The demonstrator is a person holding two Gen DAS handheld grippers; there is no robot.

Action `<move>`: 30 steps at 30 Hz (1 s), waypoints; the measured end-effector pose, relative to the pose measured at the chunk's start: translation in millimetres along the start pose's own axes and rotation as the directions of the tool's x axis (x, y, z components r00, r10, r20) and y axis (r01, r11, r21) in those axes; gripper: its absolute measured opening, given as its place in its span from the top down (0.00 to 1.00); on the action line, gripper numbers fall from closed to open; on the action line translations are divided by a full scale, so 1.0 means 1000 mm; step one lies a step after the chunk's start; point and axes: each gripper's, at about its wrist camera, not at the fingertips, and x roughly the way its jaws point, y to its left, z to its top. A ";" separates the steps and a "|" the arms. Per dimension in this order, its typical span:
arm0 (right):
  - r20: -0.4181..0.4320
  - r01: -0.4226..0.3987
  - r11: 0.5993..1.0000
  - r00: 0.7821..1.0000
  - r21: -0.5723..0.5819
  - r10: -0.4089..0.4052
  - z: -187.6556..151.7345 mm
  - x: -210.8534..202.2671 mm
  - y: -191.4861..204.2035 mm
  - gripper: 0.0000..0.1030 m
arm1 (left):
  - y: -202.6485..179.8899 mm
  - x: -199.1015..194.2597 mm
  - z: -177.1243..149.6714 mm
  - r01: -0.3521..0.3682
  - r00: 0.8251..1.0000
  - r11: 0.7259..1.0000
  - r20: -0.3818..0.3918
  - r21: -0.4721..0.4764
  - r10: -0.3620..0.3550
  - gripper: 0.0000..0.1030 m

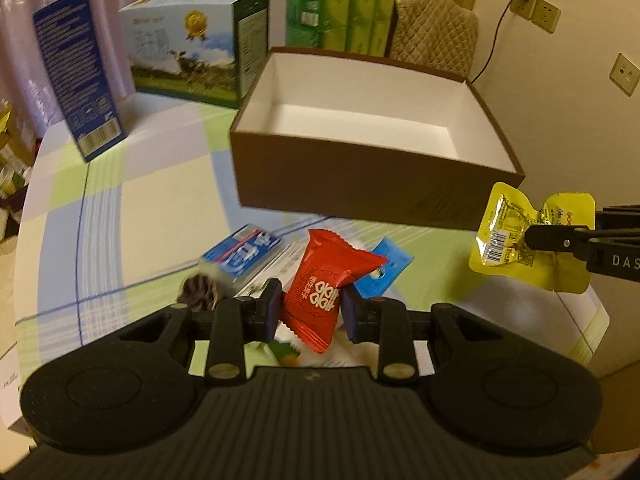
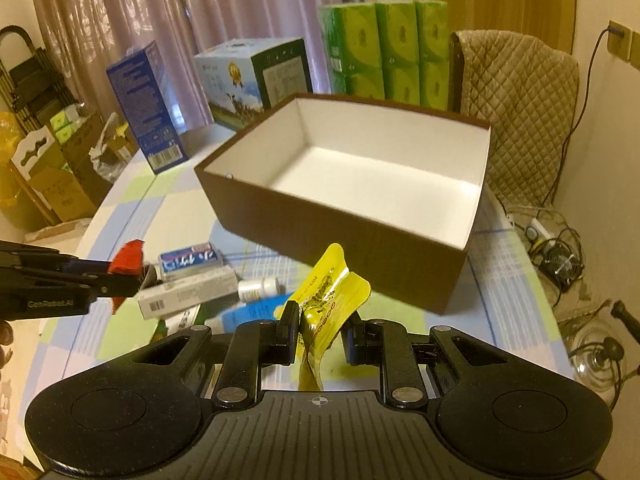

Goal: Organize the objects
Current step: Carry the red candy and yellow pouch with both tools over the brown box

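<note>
I have a load in each tool: the left gripper [image 1: 308,314] has its fingers closed on a red candy packet [image 1: 330,286], pinched across its lower half so the crimped top stands free above the pads, and the right gripper [image 2: 318,338] is clamped on a yellow snack pouch [image 2: 328,300], caught at its narrow waist so both lobes flare out either side. Both packets hang in the air just short of the brown box [image 1: 372,196], which sits open-topped on the desk [image 1: 132,216] with its plain white inside showing nothing in it; I read this as carrying the two sweets in together to drop them there. The wrappers are thin glossy film, crinkly and slack, so a grip on the body rather than the edge keeps them from sliding out. The box looks like stiff matte card with straight walls. Below, on the checked cloth, wait a blue-and-white carton [image 2: 190,258], a long white carton [image 2: 188,292], a small white bottle [image 2: 258,288] and a blue sachet [image 1: 384,268].
</note>
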 end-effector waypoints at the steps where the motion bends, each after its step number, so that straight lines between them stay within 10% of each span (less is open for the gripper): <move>1: 0.004 -0.001 1.000 1.000 -0.001 0.001 0.003 -0.001 -0.002 0.82 | -0.003 0.001 0.004 0.003 1.000 1.000 0.003 0.005 -0.003 0.74; 30: 0.091 0.070 0.996 0.994 -0.053 -0.065 0.103 0.056 -0.054 0.82 | -0.048 0.085 0.129 0.032 0.999 0.998 0.041 0.057 -0.034 0.74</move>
